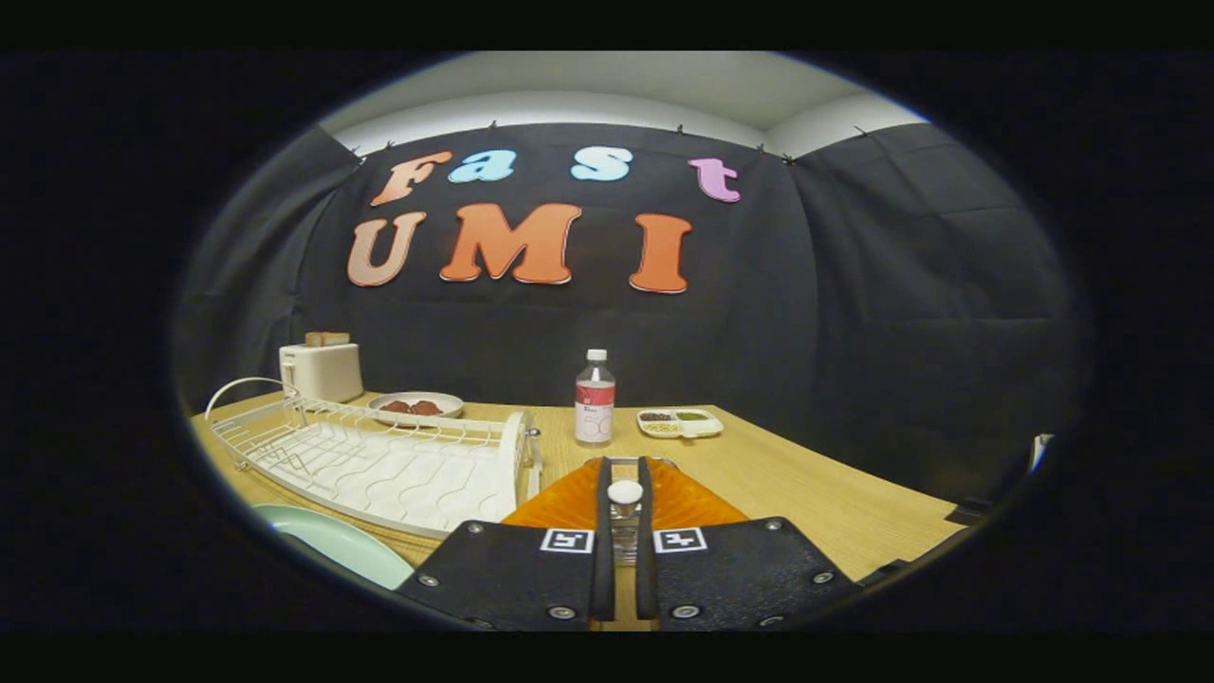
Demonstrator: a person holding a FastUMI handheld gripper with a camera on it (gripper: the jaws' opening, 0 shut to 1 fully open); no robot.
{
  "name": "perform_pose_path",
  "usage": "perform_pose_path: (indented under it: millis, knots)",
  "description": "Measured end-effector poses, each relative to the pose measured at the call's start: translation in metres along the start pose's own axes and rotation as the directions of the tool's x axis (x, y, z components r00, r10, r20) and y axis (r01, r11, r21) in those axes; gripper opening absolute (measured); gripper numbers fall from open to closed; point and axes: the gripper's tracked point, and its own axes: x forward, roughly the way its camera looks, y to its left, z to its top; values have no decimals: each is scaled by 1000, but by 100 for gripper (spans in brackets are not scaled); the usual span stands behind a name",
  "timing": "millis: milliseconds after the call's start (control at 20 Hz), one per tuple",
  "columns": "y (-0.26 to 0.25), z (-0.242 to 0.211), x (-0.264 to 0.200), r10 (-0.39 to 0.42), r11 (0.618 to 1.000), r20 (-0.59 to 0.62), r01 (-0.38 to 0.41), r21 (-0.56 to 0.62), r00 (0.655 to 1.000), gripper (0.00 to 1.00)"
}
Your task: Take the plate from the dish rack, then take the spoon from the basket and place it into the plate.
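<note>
Right now the black two-finger gripper has its fingers drawn nearly together, both pressing on the slim clear handle of a spoon with a white rounded end that stands upright between them, directly above the translucent orange plastic basket on the light wooden table. Just beside the fingers on one side lies the white wire dish rack, its slots empty, and the pale green round plate rests on the table close in front of that rack. Beyond the basket stand a clear plastic bottle with a red label, a small divided white tray of food, a white plate holding brown food and a cream toaster.
</note>
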Motion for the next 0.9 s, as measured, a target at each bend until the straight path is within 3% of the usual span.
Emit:
perform_pose_path:
  millis: [500, 900]
  knots:
    - [-12, 51, -33, -28, 999, 82, 29, -15, 996, 9]
    - [16, 108, -88, 31, 999, 175, -24, -41, 984, 9]
